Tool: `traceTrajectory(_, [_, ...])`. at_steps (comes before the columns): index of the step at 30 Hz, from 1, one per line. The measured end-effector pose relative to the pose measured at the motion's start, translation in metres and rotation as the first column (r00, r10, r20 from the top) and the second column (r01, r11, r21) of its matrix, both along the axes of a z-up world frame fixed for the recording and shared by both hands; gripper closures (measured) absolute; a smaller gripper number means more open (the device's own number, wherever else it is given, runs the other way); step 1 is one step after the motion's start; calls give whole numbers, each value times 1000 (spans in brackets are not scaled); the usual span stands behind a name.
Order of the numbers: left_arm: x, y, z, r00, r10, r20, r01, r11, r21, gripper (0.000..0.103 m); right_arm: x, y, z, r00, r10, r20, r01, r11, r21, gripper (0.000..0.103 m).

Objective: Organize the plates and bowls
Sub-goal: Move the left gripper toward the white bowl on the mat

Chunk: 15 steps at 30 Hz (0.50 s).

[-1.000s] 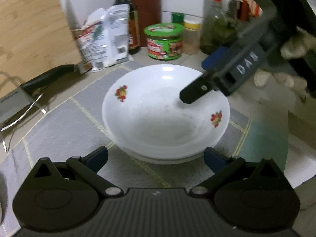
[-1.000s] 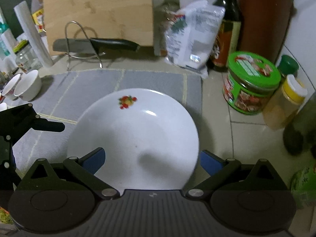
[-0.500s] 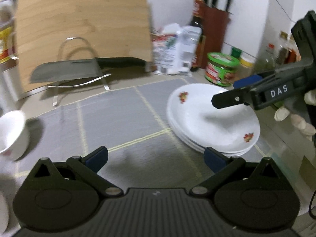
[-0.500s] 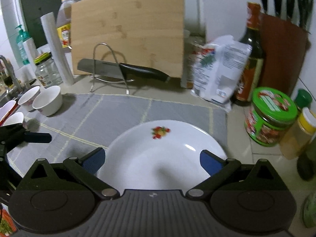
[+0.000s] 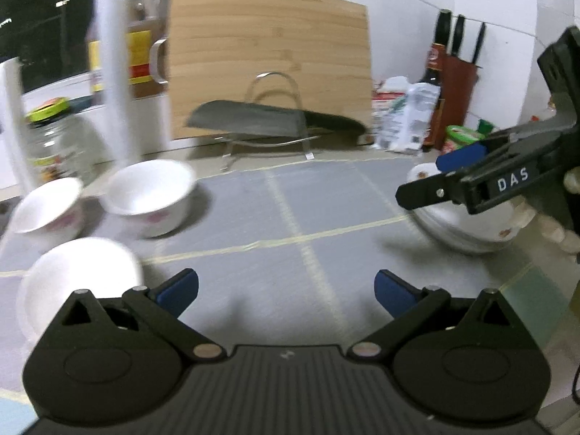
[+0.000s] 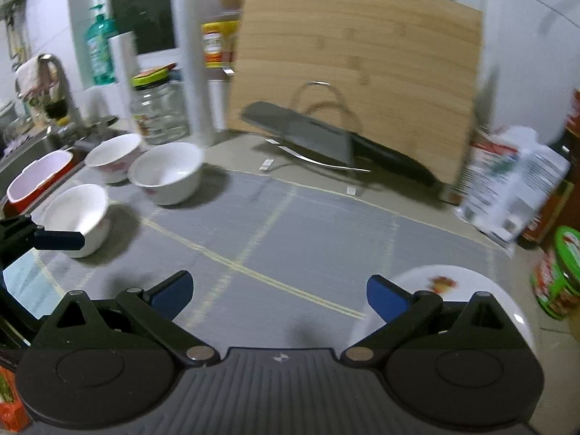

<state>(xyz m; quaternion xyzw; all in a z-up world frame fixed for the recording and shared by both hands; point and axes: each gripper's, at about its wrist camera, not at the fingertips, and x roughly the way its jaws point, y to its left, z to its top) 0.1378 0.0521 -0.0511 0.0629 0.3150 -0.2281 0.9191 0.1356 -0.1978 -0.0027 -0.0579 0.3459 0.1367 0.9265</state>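
Plate stack [image 5: 467, 224] half hidden (by right gripper [image 5: 440, 177]), bowls [image 5: 152, 195] blurred

Dim indoor light with a cool cast, heavy motion blur across both views, bowls [image 5: 152, 195] left of the cutting board [image 5: 270, 61] smeared, soft shadows on the grey mat [image 6: 290, 232], fisheye bending and dark corners at the edges

Left tool [image 5: 286, 291] gapes over grey mat [image 5: 290, 217]; three blurred, seemingly empty bowls [image 5: 152, 195] sit left.
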Motion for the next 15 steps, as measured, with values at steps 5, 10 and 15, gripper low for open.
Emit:
traceTrajectory(5, [-11,48,-3,999,44,22,-44,999,16,1,1,56,-2,998,60,-4,-60,998,-1,0])
traceTrajectory(10, [-16,86,-9,995,95,35,-97,995,34,1,2,99,-6,994,111,-3,-111,994,22,0])
traceTrajectory(15, [-14,118,-10,991,127,39,-129,991,42,1,3,129,-12,984,179,3,-179,984,23,0])
